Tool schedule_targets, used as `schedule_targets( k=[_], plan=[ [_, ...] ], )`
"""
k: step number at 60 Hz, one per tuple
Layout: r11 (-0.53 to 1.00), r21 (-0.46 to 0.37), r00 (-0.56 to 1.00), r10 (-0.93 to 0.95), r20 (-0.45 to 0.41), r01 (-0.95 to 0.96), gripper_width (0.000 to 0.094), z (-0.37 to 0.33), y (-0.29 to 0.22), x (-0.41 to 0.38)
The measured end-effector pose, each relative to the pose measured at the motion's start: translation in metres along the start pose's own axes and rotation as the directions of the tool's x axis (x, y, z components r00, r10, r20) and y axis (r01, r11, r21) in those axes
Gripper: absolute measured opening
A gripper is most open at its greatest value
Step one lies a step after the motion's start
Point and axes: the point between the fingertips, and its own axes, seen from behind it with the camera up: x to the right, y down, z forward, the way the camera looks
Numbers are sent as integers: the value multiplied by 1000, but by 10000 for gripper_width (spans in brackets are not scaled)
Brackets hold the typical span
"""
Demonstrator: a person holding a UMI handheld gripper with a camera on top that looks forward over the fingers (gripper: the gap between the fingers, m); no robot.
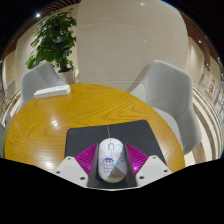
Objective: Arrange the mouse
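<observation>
Smooth rounded mouse (111, 159) betw. tool (111, 166) fingers

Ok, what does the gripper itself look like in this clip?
Only the gripper's two fingers show. Each finger has a pale, whitish outer body, angular in shape, with a magenta pad on its inner face. No cables, markings, hand or sleeve are visible in the gripper view.

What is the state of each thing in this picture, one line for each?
mouse: lying flat on the pad, between the claw's fingers.
claw: about the mouse; grip cannot be told.
mouse pad: flat on the table.
table: round, wooden, bearing the pad.
chairs: two, unoccupied, drawn up to the table.
plant: upright behind the chairs.
</observation>
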Motion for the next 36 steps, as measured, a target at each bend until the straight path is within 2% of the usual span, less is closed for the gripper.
schedule_targets(
  k=[2,7,9,19,36],
  plan=[
    [1000,-9,1000,9,1,-9,567,-1,1,0],
    [999,-11,999,35,-16,-35,885,-12,0,5],
    [999,-7,998,53,-20,-53,855,-24,-1,7],
    [992,-12,991,129,-26,-129,865,-110,7,-10],
    [988,-75,991,129,-47,-132,858,-264,89,-60]
  ],
)
